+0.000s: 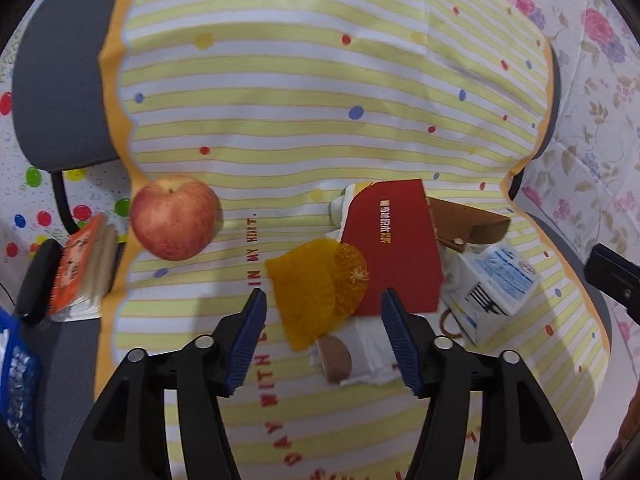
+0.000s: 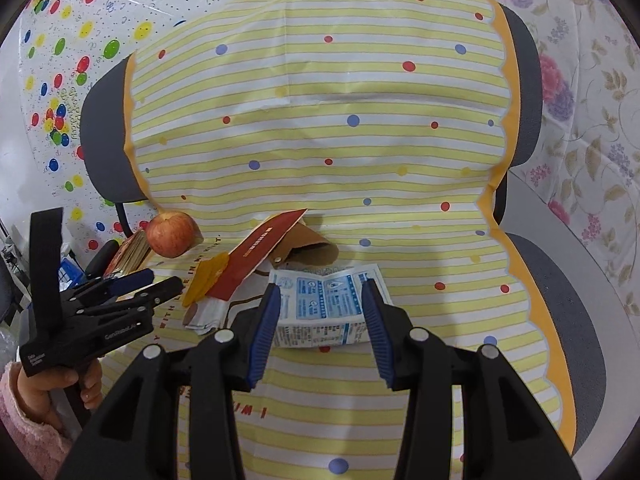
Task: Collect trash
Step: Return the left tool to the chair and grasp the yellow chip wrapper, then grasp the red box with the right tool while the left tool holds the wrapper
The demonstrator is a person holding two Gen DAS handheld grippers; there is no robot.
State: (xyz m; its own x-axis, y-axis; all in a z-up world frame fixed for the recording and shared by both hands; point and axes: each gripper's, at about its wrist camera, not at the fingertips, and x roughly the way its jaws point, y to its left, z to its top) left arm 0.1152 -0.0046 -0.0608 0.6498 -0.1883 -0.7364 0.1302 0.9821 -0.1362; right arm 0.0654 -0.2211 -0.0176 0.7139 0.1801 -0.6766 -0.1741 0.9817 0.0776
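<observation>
A pile of trash lies on the striped chair cover (image 1: 280, 128). It holds an orange peel (image 1: 308, 296), a red card envelope (image 1: 396, 248), a crumpled tissue (image 1: 374, 356), a brown scrap (image 1: 336, 358) and a blue-and-white carton (image 1: 494, 286). My left gripper (image 1: 324, 294) hovers open just above the peel, pads on either side and not touching it. In the right wrist view, my right gripper (image 2: 322, 286) is open over the carton (image 2: 324, 304), which lies flat between and beyond the fingertips. The left gripper (image 2: 160, 282) shows there too, held by a hand (image 2: 52, 380).
A red apple (image 1: 174, 218) and a brown leather pouch (image 1: 468, 224) lie beside the pile. An orange book (image 1: 84, 268) sits past the left armrest (image 1: 36, 280). A blue crate (image 1: 16, 380) stands at the lower left. Patterned sheets hang behind the grey chair (image 2: 528, 88).
</observation>
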